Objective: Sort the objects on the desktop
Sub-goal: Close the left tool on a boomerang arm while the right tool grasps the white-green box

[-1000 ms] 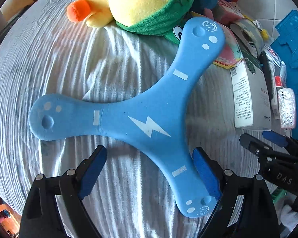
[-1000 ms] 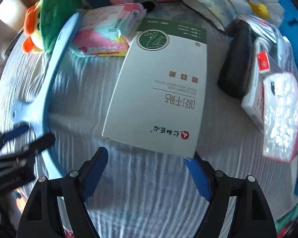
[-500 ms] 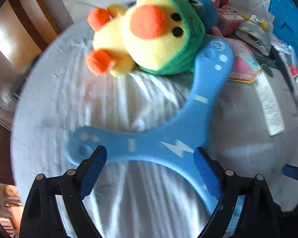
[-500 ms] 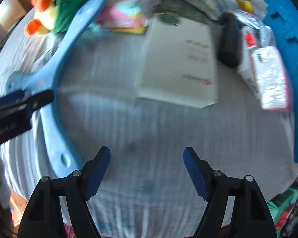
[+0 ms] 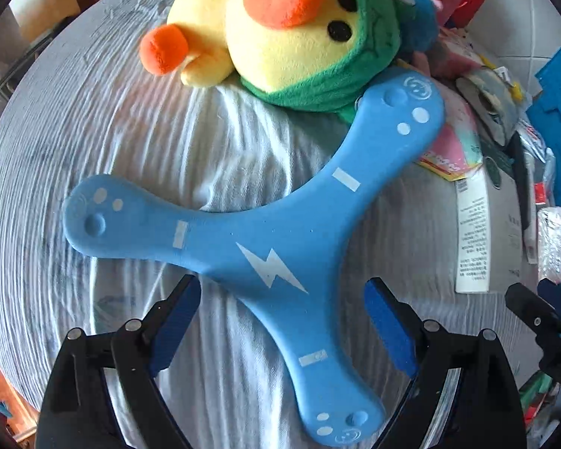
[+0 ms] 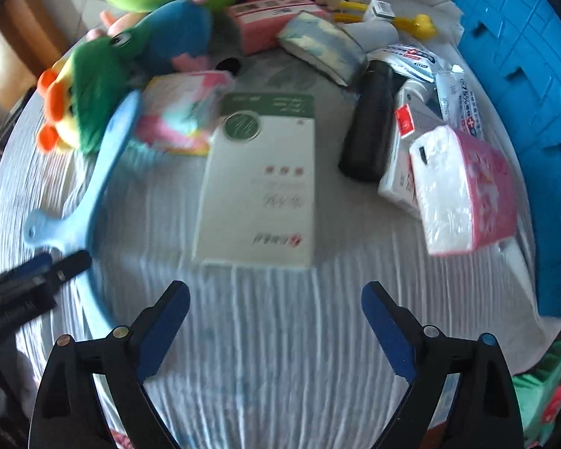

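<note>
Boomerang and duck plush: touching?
Touching. Left wrist view: boomerang upper arm tip presses against the duck plush green collar, no gap visible.

You see a blue boomerang (image 5: 280, 258) with a white lightning bolt beside a yellow duck plush (image 5: 280, 33), orange-beaked, green-hooded.

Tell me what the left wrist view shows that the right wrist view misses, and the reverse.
Only the left wrist view shows the blue three-armed boomerang whole, with its white lightning bolt, and the duck plush's yellow face and orange beak. Only the right wrist view shows the black case, the pink tissue pack and the pink box. Both share the boomerang, the duck plush, the white and green box, the blue crate and the wrinkled white cloth. Both grippers are open and hold nothing.
</note>
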The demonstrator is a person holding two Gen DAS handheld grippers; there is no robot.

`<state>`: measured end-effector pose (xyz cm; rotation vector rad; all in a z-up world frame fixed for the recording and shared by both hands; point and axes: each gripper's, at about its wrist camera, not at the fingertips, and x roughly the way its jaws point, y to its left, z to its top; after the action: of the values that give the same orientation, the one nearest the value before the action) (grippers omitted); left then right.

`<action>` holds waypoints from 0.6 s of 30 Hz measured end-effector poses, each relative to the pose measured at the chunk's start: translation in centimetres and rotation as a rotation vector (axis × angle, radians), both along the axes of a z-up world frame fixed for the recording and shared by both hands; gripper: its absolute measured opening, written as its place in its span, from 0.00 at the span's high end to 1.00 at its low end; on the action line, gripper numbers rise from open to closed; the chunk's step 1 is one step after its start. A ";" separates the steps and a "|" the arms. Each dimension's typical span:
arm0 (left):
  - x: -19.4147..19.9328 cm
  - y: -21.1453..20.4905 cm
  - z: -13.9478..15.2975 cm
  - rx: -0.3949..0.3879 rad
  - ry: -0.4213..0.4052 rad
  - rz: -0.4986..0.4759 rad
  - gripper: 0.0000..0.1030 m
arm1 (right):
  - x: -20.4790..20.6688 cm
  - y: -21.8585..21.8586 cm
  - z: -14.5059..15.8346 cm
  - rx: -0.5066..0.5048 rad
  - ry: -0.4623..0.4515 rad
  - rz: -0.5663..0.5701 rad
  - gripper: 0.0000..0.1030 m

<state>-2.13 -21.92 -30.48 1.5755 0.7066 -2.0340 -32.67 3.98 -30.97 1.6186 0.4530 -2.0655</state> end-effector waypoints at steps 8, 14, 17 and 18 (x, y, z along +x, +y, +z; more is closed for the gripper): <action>1.7 1.5 0.0 -0.120 -0.029 0.098 0.00 | 0.5 -5.0 -3.4 -0.066 -0.069 0.077 0.00; 4.5 1.8 0.5 -0.140 -0.008 0.104 0.00 | 1.0 -8.2 -5.0 -0.044 -0.107 0.166 0.00; 6.0 2.4 1.5 -0.154 0.004 0.098 0.26 | 1.7 -9.2 -4.7 -0.004 -0.041 0.200 0.02; 6.6 2.6 2.0 -0.152 0.011 0.102 0.44 | 1.8 -9.3 -4.3 0.003 -0.037 0.205 0.05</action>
<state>4.49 -19.30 -28.45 1.4153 0.6076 -1.9738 -30.88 -5.28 -35.23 1.5402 0.5843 -1.8814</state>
